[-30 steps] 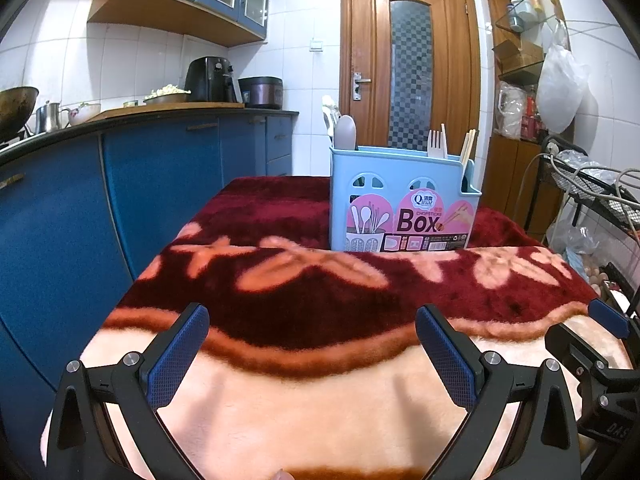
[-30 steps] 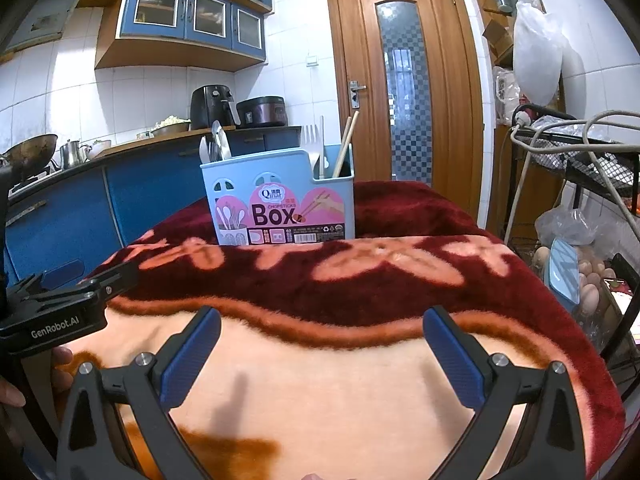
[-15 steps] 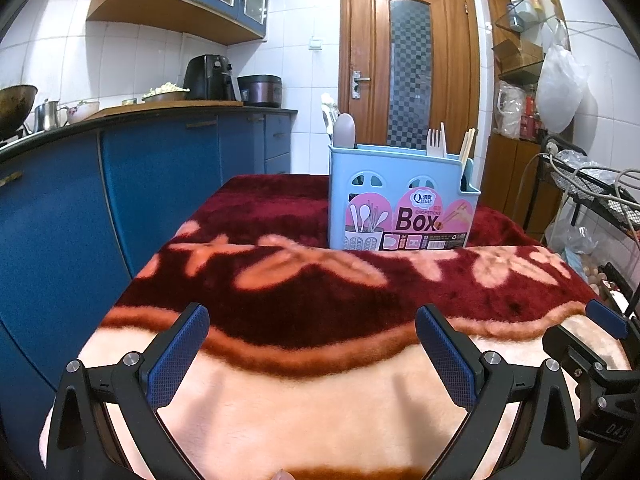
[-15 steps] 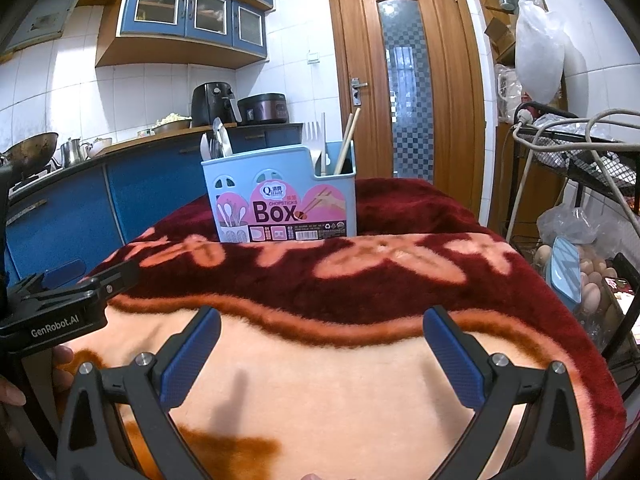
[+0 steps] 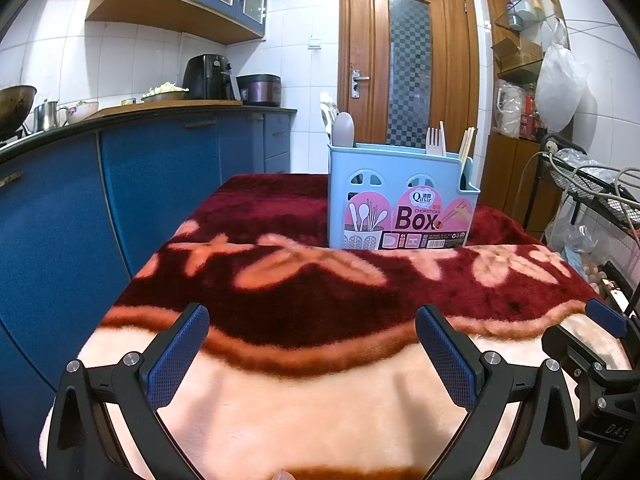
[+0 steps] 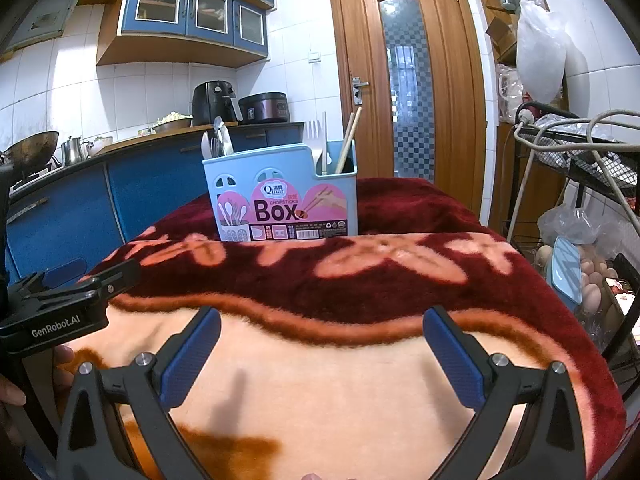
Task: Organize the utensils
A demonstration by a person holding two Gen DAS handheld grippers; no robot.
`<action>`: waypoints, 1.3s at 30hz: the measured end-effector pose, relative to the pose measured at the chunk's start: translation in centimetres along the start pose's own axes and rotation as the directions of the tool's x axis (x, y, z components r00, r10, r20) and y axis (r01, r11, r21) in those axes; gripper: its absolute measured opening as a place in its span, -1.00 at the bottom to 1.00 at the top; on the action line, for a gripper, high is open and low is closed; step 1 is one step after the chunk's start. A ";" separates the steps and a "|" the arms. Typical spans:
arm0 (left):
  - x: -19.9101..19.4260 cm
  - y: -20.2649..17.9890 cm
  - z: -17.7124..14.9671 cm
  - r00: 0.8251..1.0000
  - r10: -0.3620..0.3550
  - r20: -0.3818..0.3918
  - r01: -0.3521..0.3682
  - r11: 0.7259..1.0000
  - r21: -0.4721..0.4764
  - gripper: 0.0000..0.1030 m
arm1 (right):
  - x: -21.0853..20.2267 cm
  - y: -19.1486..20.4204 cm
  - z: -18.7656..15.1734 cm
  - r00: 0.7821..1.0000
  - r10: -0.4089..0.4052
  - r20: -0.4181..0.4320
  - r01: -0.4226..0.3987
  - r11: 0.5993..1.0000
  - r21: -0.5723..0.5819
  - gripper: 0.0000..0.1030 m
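change: though both views sit a touch closer to the utensil box (image 5: pixel 402 200) than a second ago, nothing else has shifted.
left gripper (image 5: pixel 312 354): wide, holding nothing, well short of the box.
right gripper (image 6: pixel 322 354): wide, holding nothing.
utensils: spoons (image 6: pixel 218 142), fork (image 5: pixel 435 141), chopsticks (image 6: pixel 349 140) upright inside the box.
meaning: sorting looks finished or not yet restarted.
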State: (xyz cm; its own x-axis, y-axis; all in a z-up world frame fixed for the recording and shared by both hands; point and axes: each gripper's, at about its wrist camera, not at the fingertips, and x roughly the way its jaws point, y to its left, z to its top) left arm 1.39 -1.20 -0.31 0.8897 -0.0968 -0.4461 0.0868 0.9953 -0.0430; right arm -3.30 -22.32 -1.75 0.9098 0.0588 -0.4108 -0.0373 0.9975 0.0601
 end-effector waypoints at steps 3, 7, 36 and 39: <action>0.0 0.0 0.0 1.000 0.001 0.000 -0.001 1.000 -0.003 0.99 | 0.0 0.0 0.0 1.000 0.002 0.000 -0.002 1.000 0.005 0.99; 0.1 0.1 0.0 1.000 -0.001 -0.003 0.001 1.000 -0.003 0.99 | -0.1 -0.1 0.0 1.000 0.007 -0.004 -0.007 1.000 0.012 1.00; 0.2 0.3 0.0 1.000 -0.006 -0.008 0.006 1.000 -0.003 0.99 | 0.0 -0.1 0.1 1.000 0.007 -0.006 -0.006 1.000 0.009 1.00; 0.3 0.2 -0.1 1.000 -0.006 -0.009 0.006 1.000 0.001 0.99 | 0.1 -0.2 0.2 1.000 0.007 -0.006 -0.007 1.000 0.010 1.00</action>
State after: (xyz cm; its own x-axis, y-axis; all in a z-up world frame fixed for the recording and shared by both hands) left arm 1.62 -1.00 -0.48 0.8852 -0.1032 -0.4535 0.0930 0.9947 -0.0448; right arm -3.15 -22.54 -1.65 0.9071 0.0658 -0.4157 -0.0395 0.9966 0.0717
